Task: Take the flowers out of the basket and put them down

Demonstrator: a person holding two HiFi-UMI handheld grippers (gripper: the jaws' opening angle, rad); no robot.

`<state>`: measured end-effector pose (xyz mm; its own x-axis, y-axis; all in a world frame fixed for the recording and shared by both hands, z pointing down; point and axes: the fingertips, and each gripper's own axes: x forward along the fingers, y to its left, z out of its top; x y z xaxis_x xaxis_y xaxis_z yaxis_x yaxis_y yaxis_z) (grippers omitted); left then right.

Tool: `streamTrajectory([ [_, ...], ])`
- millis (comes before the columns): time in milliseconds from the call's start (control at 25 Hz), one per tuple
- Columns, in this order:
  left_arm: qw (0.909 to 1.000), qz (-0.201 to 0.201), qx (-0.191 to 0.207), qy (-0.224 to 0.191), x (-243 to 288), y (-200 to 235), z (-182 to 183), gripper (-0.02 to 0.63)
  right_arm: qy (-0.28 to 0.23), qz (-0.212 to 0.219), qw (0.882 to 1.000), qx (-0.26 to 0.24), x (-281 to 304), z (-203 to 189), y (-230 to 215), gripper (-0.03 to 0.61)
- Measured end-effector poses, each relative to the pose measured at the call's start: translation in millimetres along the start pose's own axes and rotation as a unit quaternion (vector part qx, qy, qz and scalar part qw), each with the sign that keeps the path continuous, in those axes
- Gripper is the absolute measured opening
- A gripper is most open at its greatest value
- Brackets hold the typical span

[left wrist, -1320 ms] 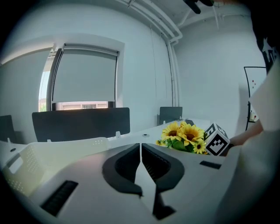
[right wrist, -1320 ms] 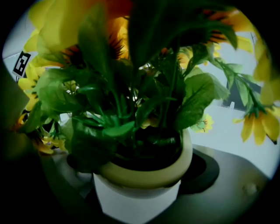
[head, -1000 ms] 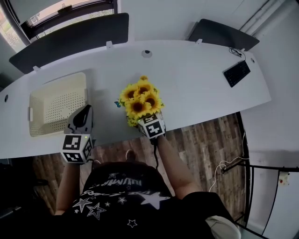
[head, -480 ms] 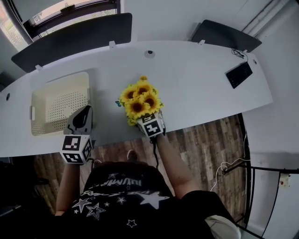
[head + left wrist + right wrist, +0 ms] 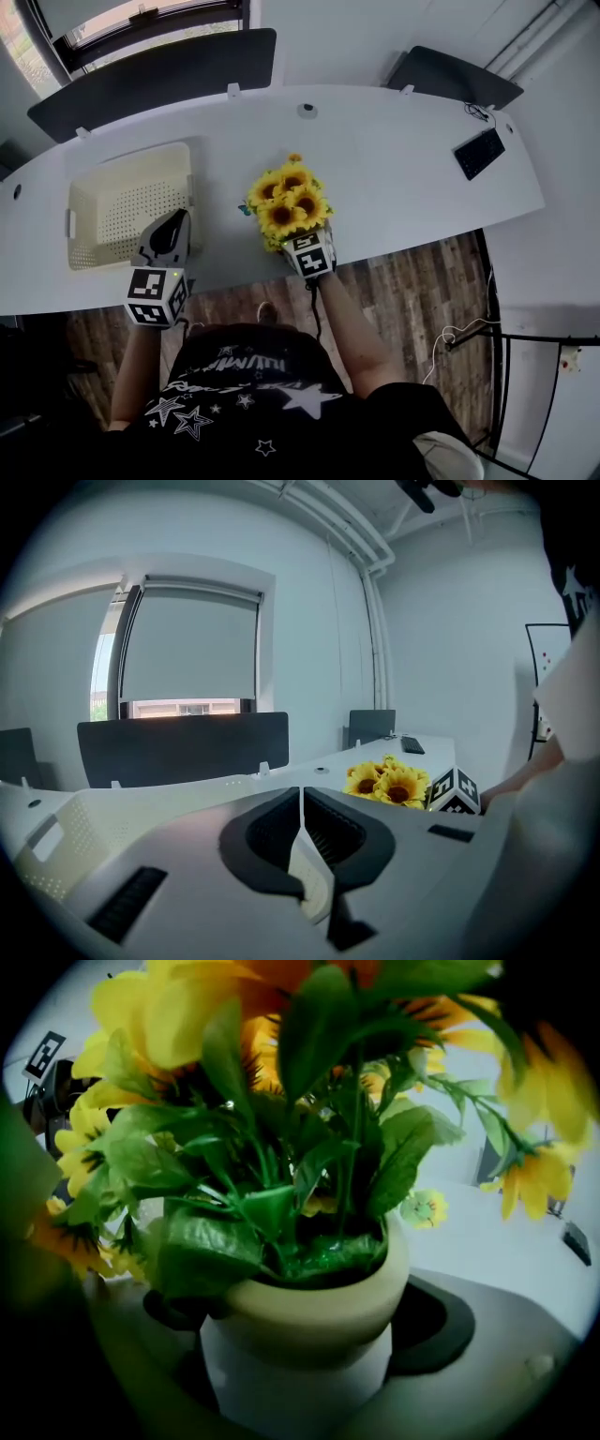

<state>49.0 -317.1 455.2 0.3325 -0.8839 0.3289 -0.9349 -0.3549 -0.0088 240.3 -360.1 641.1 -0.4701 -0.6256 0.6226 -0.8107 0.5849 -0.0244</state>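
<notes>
A bunch of yellow sunflowers (image 5: 286, 199) in a cream pot (image 5: 309, 1335) is near the front edge of the white table (image 5: 394, 159). My right gripper (image 5: 300, 238) is shut on the pot, with black pads (image 5: 441, 1326) against both of its sides. Whether the pot rests on the table is hidden. The cream perforated basket (image 5: 131, 159) lies to the left with nothing in it. My left gripper (image 5: 172, 225) is by the basket's near right corner, its jaws (image 5: 301, 808) shut on nothing. The left gripper view also shows the sunflowers (image 5: 386, 782).
A black keyboard (image 5: 479, 152) lies at the table's far right end. Two dark screens (image 5: 159, 75) (image 5: 450, 80) stand along the far edge, with a round cable port (image 5: 307, 110) between them. Wooden floor (image 5: 422, 281) lies below the near edge.
</notes>
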Motion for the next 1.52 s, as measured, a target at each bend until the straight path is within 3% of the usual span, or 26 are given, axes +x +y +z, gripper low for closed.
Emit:
streamTrajectory([
  [320,0.9995,-0.031,0.001,-0.007,-9.1,13.9,2.7,0.02,0.009,-0.04,0.999,0.032,-19.1,-12.5,10.2,0.54],
  [640,0.9979,-0.064,-0.004,-0.014,-25.7,30.8,-4.3,0.02,0.001,-0.117,0.989,0.092,-50.6,-23.2,17.5,0.538],
  [840,0.9968,-0.075,-0.014,-0.024,-45.2,52.8,-7.0,0.02,-0.036,-0.146,0.982,0.118,-74.6,-2.7,37.2,0.535],
  [1160,0.9968,-0.066,-0.02,-0.041,-83.0,103.3,-17.0,0.02,-0.088,-0.162,0.977,0.105,-83.0,48.9,96.8,0.439],
  [1520,0.9963,-0.059,-0.037,-0.052,-128.0,163.8,-32.8,0.02,-0.155,-0.208,0.961,0.099,-98.7,102.6,146.3,0.18],
])
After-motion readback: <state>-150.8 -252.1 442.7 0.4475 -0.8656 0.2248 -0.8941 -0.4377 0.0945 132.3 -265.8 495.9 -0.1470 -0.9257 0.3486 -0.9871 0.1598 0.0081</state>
